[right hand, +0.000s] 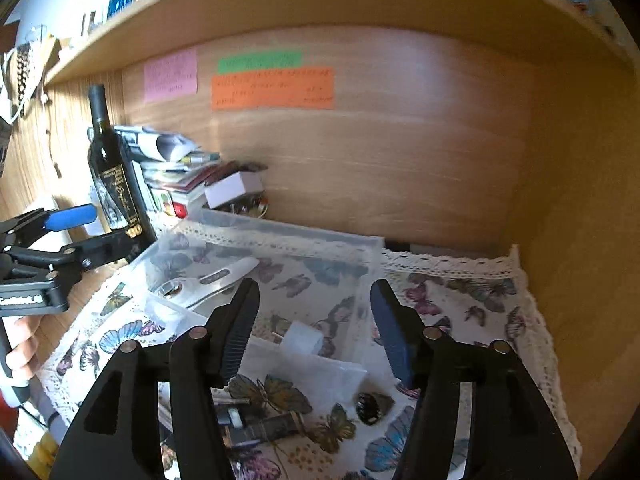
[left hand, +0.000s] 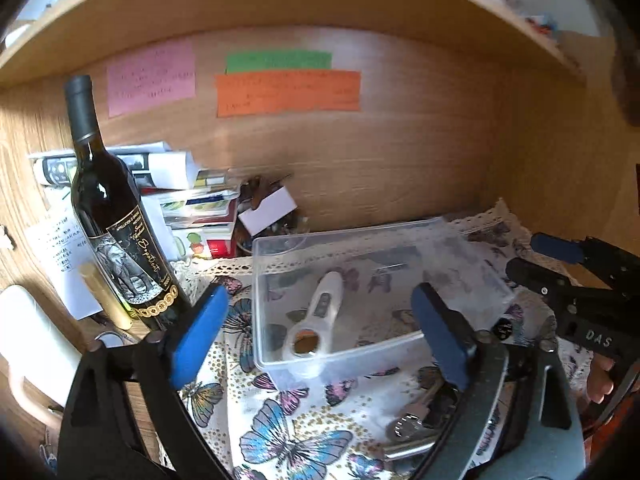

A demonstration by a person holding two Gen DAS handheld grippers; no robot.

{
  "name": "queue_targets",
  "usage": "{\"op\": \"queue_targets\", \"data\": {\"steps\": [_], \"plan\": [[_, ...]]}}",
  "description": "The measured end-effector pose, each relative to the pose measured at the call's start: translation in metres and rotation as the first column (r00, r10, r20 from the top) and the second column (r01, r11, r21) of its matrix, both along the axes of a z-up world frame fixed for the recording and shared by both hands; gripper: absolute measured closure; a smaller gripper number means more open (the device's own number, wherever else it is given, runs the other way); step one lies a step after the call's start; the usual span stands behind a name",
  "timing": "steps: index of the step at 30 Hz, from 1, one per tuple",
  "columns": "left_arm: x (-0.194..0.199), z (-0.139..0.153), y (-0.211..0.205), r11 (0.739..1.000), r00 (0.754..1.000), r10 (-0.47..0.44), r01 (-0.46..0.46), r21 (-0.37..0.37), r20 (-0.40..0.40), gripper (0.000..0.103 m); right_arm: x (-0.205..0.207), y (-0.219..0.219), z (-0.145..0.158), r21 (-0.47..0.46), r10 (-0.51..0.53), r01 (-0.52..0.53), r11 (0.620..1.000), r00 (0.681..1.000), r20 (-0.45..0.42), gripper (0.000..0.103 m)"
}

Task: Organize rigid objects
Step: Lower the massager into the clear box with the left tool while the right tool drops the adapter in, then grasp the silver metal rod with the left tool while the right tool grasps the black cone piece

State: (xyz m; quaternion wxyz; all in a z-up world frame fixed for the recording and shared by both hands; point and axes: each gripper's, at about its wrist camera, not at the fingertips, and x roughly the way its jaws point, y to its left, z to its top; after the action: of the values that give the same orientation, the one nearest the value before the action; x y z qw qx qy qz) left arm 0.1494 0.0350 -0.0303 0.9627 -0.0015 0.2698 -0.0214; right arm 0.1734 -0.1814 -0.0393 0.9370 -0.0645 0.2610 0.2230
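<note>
Altogether, one clear rectangular plastic box (left hand: 360, 292) sat on the butterfly-printed, lace-edged cloth (left hand: 288, 432) near the desk's back panel, and one white handheld device with a round opening (left hand: 316, 320) lay inside it, its ring end toward the front wall. One silver key (left hand: 412, 420) lay on the cloth in front of the box, and one small dark round object (right hand: 372, 404) lay near the box's front right corner. One dark glass wine bottle with a gold-trimmed label (left hand: 116, 216) stood upright by the cloth's left edge, before a pile of papers and books (left hand: 188, 196). Three paper notes, pink (left hand: 151, 76), green (left hand: 279, 60) and orange (left hand: 288, 92), were stuck to the back panel.

The left gripper (left hand: 320, 336) pointed forward over the cloth, its blue-padded fingers (left hand: 198, 336) spread wide and holding nothing, level with the box's front wall. The right gripper (right hand: 316, 320) hovered low at the box's front right part, fingers likewise wide apart and empty.
</note>
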Motion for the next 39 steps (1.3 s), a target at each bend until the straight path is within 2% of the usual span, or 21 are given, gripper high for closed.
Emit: {"op": "queue_targets", "data": {"steps": [3, 8, 14, 18, 26, 30, 39], "plan": [[-0.007, -0.005, -0.009, 1.0, 1.0, -0.025, 0.025, 0.009, -0.015, 0.007, -0.007, -0.009, -0.002, 0.001, -0.02, 0.02, 1.0, 1.0, 0.008, 0.047], [-0.012, -0.031, -0.022, 0.999, 0.994, -0.051, 0.052, 0.01, -0.094, 0.007, -0.014, -0.025, -0.018, -0.012, -0.051, 0.05, 0.999, 0.998, -0.035, 0.047], [-0.017, -0.077, -0.041, 0.996, 0.964, -0.079, 0.068, -0.053, -0.256, 0.007, -0.02, -0.042, -0.043, -0.06, -0.09, 0.085, 0.995, 0.992, -0.094, 0.047], [-0.02, -0.096, -0.064, 0.994, 0.942, -0.105, 0.087, -0.072, -0.32, 0.007, -0.023, -0.054, -0.056, -0.064, -0.114, 0.106, 0.992, 0.985, -0.132, 0.046], [-0.023, -0.109, -0.106, 0.996, 0.938, -0.091, 0.083, -0.037, -0.336, 0.006, -0.03, -0.067, -0.06, -0.048, -0.13, 0.125, 0.991, 0.983, -0.131, 0.035], [-0.02, -0.118, -0.119, 0.997, 0.946, -0.019, 0.043, 0.067, -0.324, 0.005, -0.031, -0.067, -0.061, -0.027, -0.125, 0.123, 0.992, 0.983, -0.132, 0.032], [-0.038, -0.121, -0.064, 0.999, 0.939, -0.025, 0.04, 0.037, -0.344, 0.005, -0.035, -0.064, -0.061, -0.036, -0.115, 0.111, 0.993, 0.986, -0.12, 0.031]]}}
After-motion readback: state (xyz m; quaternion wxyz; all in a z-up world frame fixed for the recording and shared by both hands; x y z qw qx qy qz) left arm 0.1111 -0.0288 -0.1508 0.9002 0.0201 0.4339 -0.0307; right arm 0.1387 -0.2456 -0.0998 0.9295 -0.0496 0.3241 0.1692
